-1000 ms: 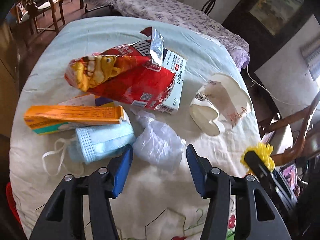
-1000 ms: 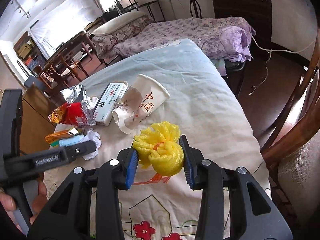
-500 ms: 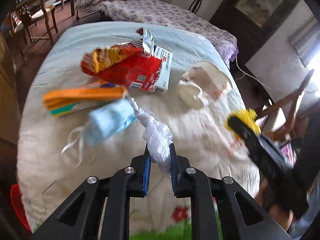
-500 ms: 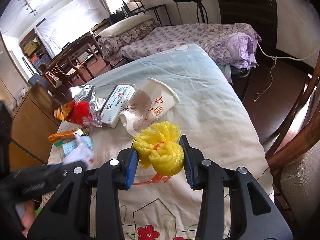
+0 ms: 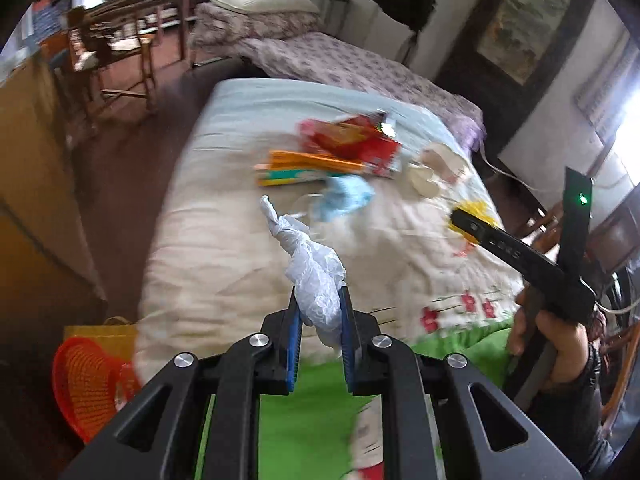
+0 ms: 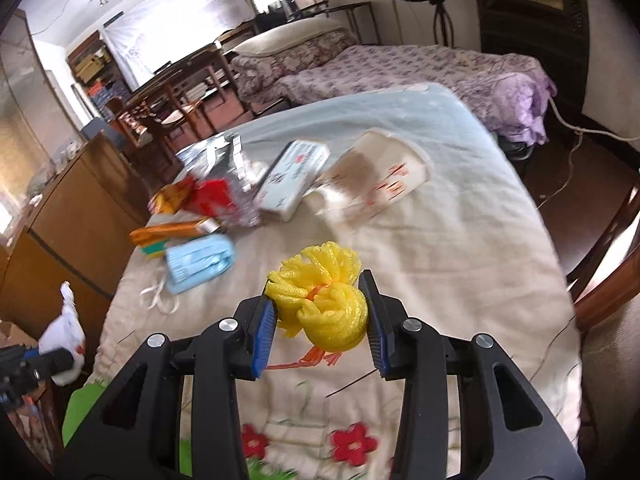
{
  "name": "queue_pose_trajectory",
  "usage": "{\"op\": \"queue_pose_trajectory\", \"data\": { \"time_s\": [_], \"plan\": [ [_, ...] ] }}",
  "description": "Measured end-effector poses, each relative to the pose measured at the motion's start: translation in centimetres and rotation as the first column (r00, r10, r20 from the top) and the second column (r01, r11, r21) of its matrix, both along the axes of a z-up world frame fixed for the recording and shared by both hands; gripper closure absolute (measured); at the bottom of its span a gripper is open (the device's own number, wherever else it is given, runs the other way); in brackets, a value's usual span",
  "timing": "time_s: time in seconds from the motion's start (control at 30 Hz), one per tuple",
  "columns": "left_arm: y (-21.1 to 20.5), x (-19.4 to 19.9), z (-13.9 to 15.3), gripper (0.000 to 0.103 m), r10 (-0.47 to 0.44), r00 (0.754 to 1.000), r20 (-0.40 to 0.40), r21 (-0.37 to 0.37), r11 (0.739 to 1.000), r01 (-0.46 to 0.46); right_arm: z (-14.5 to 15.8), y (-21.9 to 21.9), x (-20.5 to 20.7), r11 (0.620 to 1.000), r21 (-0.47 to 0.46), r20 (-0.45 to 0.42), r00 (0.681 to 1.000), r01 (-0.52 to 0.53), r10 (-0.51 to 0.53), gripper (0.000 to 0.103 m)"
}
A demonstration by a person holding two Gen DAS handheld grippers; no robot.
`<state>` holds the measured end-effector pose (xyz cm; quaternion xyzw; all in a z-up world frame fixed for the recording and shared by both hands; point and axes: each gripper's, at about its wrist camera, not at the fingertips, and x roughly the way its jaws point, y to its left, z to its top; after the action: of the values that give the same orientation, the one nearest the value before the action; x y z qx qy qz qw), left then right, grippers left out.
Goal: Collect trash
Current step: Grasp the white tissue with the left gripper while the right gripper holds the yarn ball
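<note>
The left claw is pinching a crumpled white plastic bag between its blue pads, holding it lifted above the near edge of the cloth-covered counter; the bag's twisted tail is sticking up and away. Down to the left, an orange mesh basket is sitting on the floor beside the counter's corner. The right claw is gripping a yellow foam net with an orange strand trailing beneath it, just above the flowered part of the cloth.

Farther out on the counter, a blue face mask is lying with its white loops spread, just beside an orange carton. Behind those, a red snack bag with a silver lining is resting against a white medicine box, and a crushed white paper cup is lying on its side next to the box. Beyond the counter, a bed with a purple floral cover is standing along the wall.
</note>
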<state>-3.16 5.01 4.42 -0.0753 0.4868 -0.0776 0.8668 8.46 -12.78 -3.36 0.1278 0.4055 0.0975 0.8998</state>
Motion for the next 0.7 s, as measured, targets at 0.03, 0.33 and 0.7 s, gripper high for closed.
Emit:
{"op": "queue_pose_trajectory", "data": {
  "time_s": [0.03, 0.33, 0.7],
  "plan": [
    [1.1, -0.6, 0.0, 0.086, 0.025, 1.0, 0.005, 0.001, 1.0, -0.025, 0.1, 0.6, -0.3, 1.0, -0.007, 0.0, 1.0, -0.014, 0.014, 0.063],
    [7.7, -3.6, -1.1, 0.086, 0.137, 0.991, -0.008, -0.021, 0.99, -0.137, 1.4, 7.7, -3.6, 0.973, -0.005, -0.015, 0.973, -0.23, 0.23, 0.063],
    [17.3, -8.3, -2.5, 0.086, 0.317, 0.948, -0.027, -0.033, 0.948, -0.317, 5.2, 23.3, -7.3, 0.805, -0.004, -0.024, 0.805, -0.593, 0.593, 0.063]
  ]
}}
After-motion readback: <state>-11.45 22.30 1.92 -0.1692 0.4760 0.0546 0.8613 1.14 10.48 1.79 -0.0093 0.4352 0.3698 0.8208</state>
